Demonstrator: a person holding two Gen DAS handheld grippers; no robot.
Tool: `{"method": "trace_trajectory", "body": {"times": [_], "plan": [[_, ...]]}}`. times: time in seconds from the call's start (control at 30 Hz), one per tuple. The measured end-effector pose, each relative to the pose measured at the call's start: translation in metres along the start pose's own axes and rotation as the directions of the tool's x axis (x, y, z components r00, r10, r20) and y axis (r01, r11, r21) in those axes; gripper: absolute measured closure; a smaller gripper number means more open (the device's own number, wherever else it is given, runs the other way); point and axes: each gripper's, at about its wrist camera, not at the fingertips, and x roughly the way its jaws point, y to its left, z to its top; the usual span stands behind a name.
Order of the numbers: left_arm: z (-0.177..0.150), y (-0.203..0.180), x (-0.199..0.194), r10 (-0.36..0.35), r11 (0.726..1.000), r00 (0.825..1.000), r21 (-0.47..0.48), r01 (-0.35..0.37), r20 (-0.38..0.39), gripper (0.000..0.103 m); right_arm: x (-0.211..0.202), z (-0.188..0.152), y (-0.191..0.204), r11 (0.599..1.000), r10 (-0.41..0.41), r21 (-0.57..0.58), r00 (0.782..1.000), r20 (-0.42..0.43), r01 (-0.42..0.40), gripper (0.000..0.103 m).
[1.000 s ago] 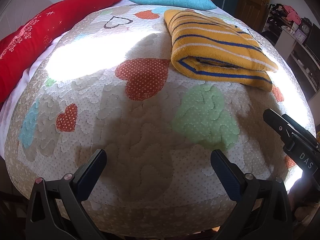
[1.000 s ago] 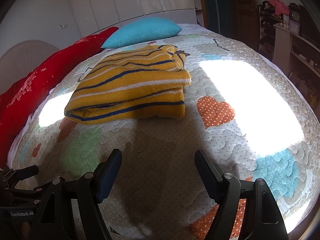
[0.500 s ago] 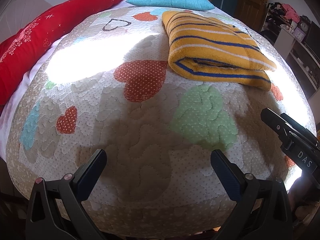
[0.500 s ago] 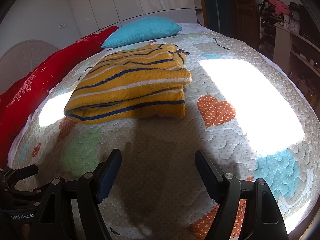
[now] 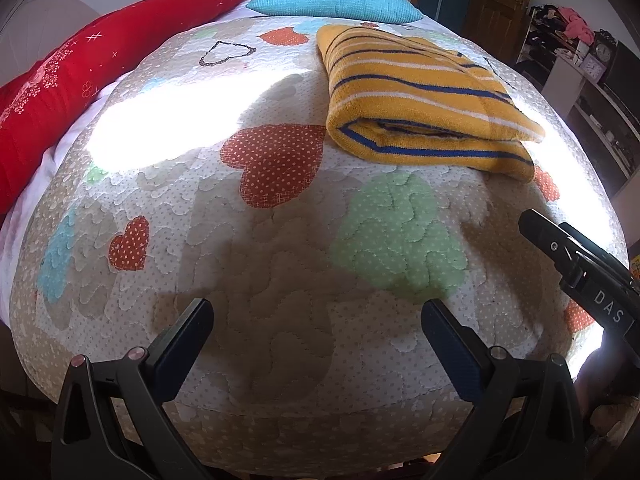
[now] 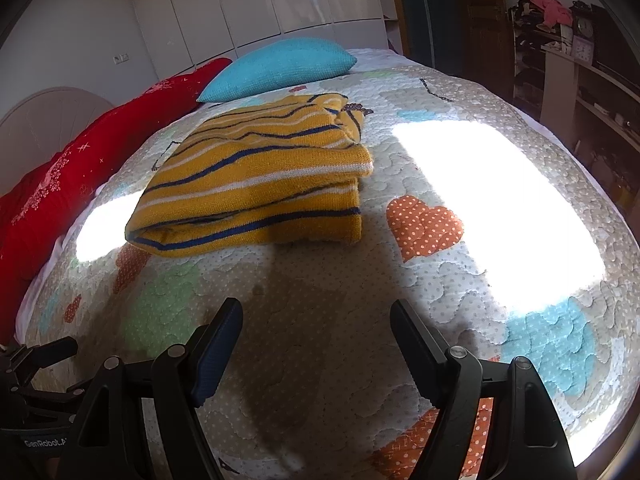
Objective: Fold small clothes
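Observation:
A yellow knit garment with blue and white stripes [image 5: 424, 108] lies folded into a thick rectangle on the quilted bed cover [image 5: 280, 264]; it also shows in the right wrist view [image 6: 260, 184]. My left gripper [image 5: 316, 320] is open and empty, well short of the garment, above the near end of the bed. My right gripper [image 6: 316, 320] is open and empty, also apart from the garment. The right gripper's body shows at the right edge of the left wrist view [image 5: 580, 272].
A long red pillow [image 5: 80, 84] lies along the bed's left side and a turquoise pillow [image 5: 332, 0] at the far end. A wooden door [image 5: 500, 4] and cluttered shelves [image 5: 592, 80] stand to the right. White wardrobes [image 6: 260, 0] stand behind the bed.
Both views have shifted slightly, with the garment a little lower and farther left in the left wrist view. Both grippers stay open and the garment lies as before.

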Motion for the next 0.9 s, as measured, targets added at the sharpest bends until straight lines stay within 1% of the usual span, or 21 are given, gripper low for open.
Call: {"method": "trace_trajectory", "body": {"times": [0.9], "plan": [[-0.0021,-0.0012,0.0004,-0.029,1.0,1.0,-0.007,0.029,0.002,0.0,0.0007,-0.0015,-0.0019,1.0,-0.004,0.01,1.0,-0.006,0.004,0.021]]}}
